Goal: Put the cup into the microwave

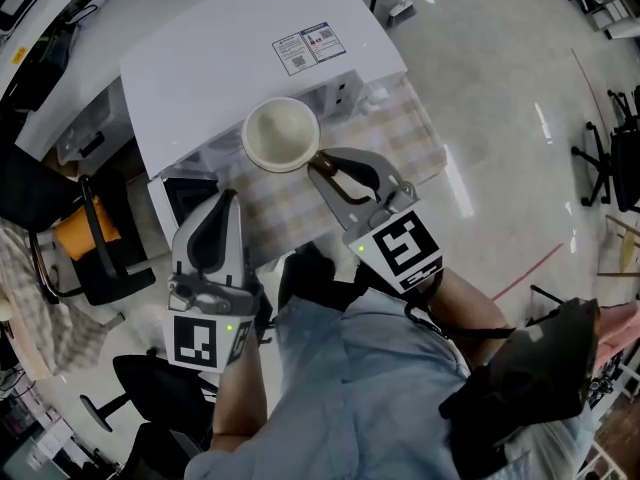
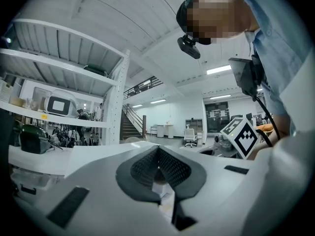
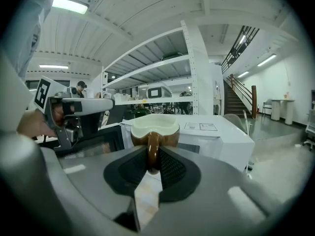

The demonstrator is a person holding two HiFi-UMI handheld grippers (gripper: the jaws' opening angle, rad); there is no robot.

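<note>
A cream-lined cup (image 1: 280, 133) with a brown outside hangs just in front of the white microwave (image 1: 230, 58), above the checkered cloth. My right gripper (image 1: 322, 165) is shut on the cup's brown handle. In the right gripper view the handle (image 3: 152, 149) sits pinched between the dark pads, and the cup (image 3: 155, 127) stays upright. My left gripper (image 1: 225, 200) is lower left, beside the microwave's dark glass door (image 1: 188, 198). Its pads (image 2: 147, 166) meet at the tips with nothing held. The left gripper (image 3: 74, 109) also shows at the left of the right gripper view.
A checkered cloth (image 1: 410, 128) covers the table under the microwave. An office chair with an orange cushion (image 1: 85, 233) stands at the left. Black chairs (image 1: 610, 158) are on the shiny floor at the right. White shelving (image 3: 162, 68) rises behind the microwave.
</note>
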